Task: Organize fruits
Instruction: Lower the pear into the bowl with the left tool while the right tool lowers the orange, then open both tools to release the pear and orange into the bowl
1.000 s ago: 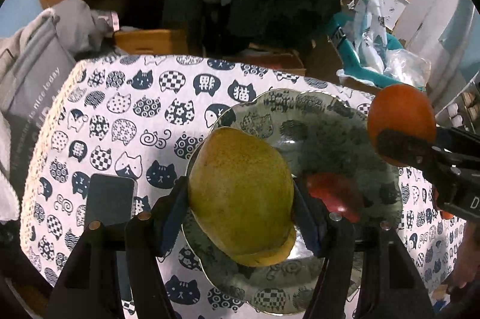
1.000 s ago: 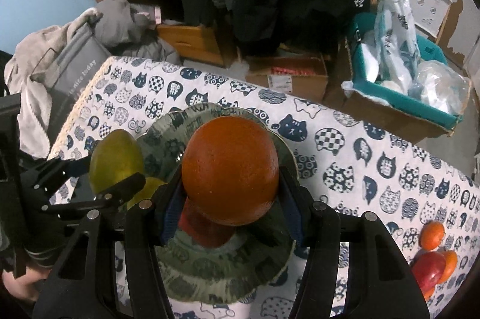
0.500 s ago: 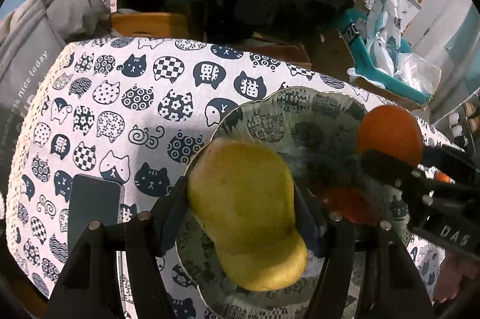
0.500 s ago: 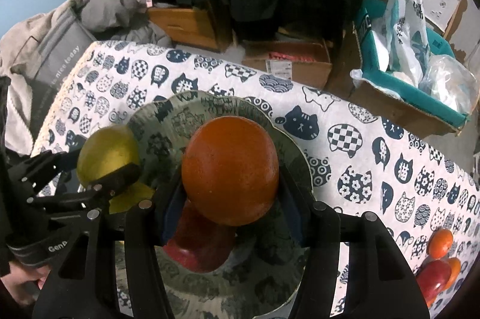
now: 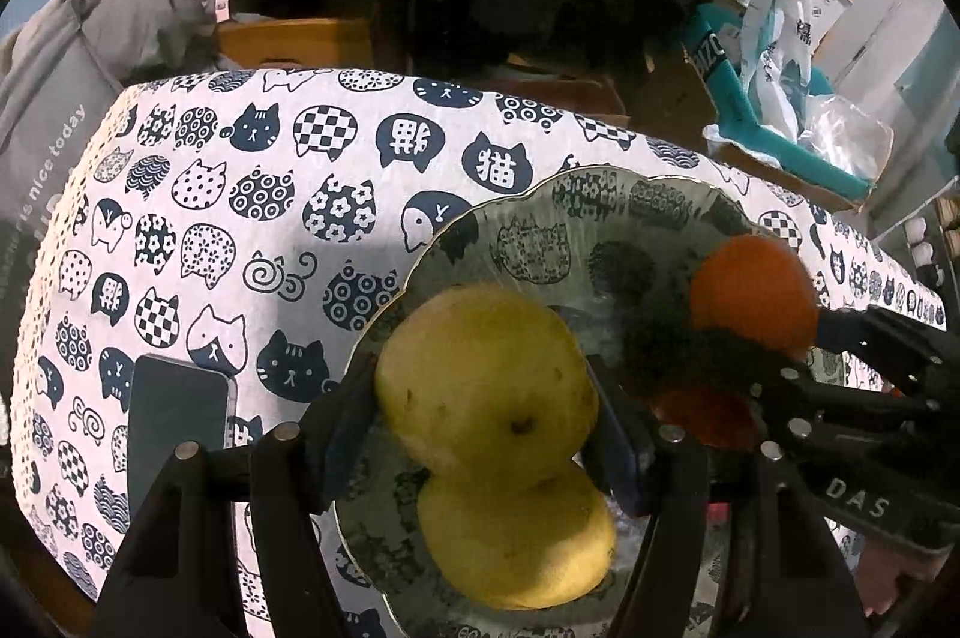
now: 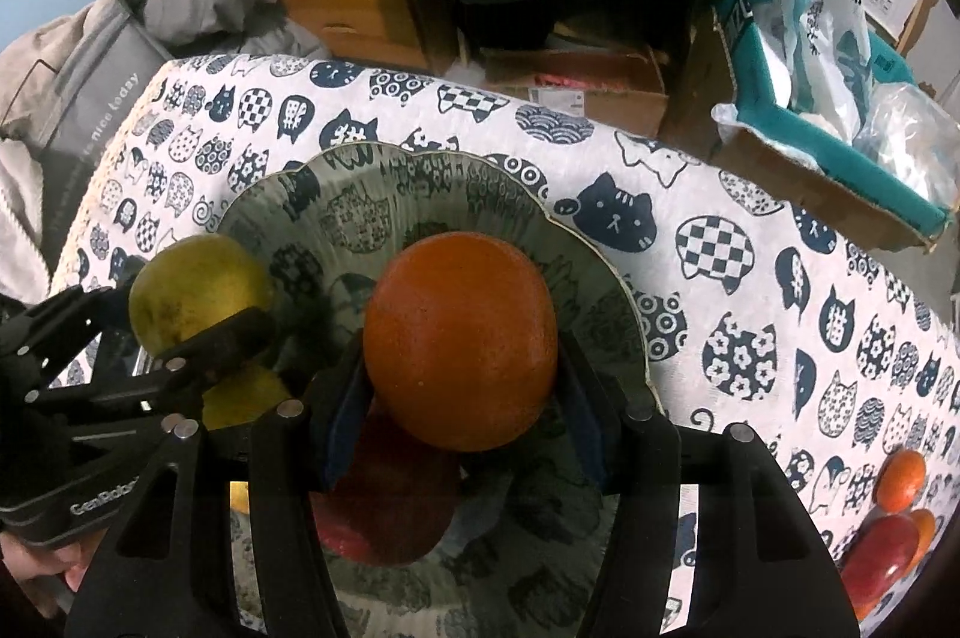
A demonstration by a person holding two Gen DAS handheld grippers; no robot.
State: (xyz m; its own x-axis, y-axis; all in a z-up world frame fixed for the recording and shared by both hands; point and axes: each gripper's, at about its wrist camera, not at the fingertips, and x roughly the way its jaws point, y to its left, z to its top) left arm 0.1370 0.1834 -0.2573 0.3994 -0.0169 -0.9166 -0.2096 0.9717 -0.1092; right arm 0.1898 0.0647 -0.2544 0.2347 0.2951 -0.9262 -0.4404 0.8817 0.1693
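Note:
My left gripper [image 5: 480,398] is shut on a yellow-green pear [image 5: 480,380] and holds it low over the cat-patterned plate [image 5: 540,212], just above a second yellow pear [image 5: 516,542] lying in it. My right gripper [image 6: 459,374] is shut on an orange [image 6: 459,338] and holds it over the same plate [image 6: 384,182], above a red apple [image 6: 384,506] in the plate. The right gripper with the orange [image 5: 750,290] shows at the right of the left wrist view. The left gripper's pear [image 6: 192,287] shows at the left of the right wrist view.
The table has a white cat-print cloth [image 5: 240,194]. A dark phone [image 5: 174,428] lies left of the plate. More fruit, a red apple [image 6: 882,548] and a small orange [image 6: 900,470], lies at the table's right. Boxes, bags and clothes stand behind the table.
Both grippers have come down closer to the plate with their fruit. The pear in my left gripper now hangs just above the pear in the plate.

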